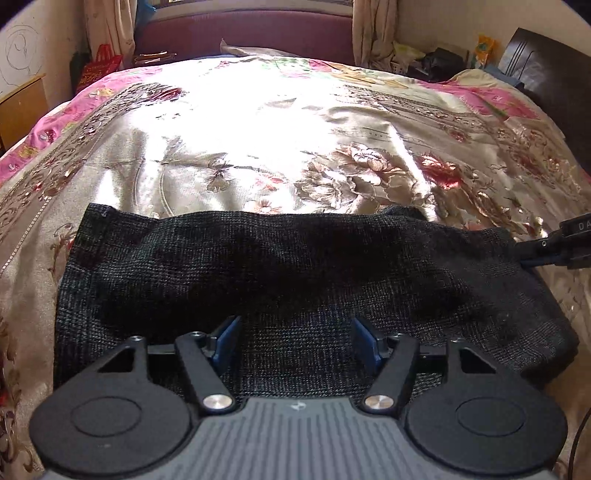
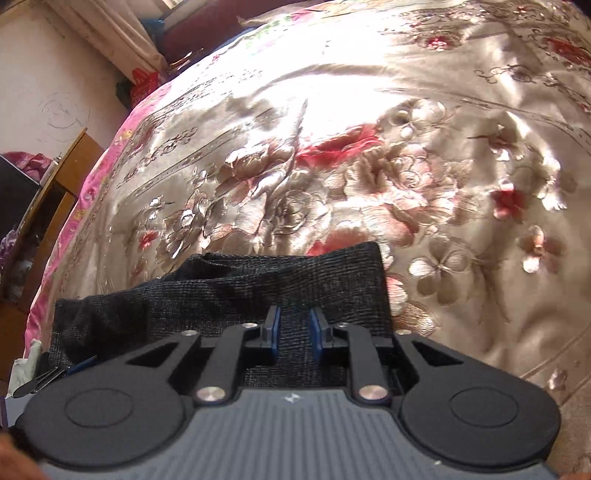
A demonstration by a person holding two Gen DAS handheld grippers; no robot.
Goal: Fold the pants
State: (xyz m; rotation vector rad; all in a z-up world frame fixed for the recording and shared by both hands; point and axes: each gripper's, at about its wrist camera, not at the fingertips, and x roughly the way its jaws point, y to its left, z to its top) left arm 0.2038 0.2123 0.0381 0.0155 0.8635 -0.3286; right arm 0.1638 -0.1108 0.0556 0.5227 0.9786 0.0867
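Note:
The dark grey woven pants (image 1: 280, 266) lie folded in a wide band across the near part of the bed. My left gripper (image 1: 295, 341) hovers over the near edge of the pants with its blue-padded jaws wide apart and nothing between them. In the right wrist view the pants (image 2: 229, 291) lie bunched at the lower left. My right gripper (image 2: 294, 334) sits over their right end, jaws narrowly apart with fabric showing in the gap; whether it pinches the cloth I cannot tell. The right gripper also shows in the left wrist view (image 1: 554, 247) at the pants' right edge.
The bed carries a shiny beige floral cover (image 1: 295, 140) with a pink border. A maroon headboard (image 1: 243, 33) stands at the far end, a wooden cabinet (image 1: 18, 107) at left, clutter and a dark board (image 1: 546, 70) at right.

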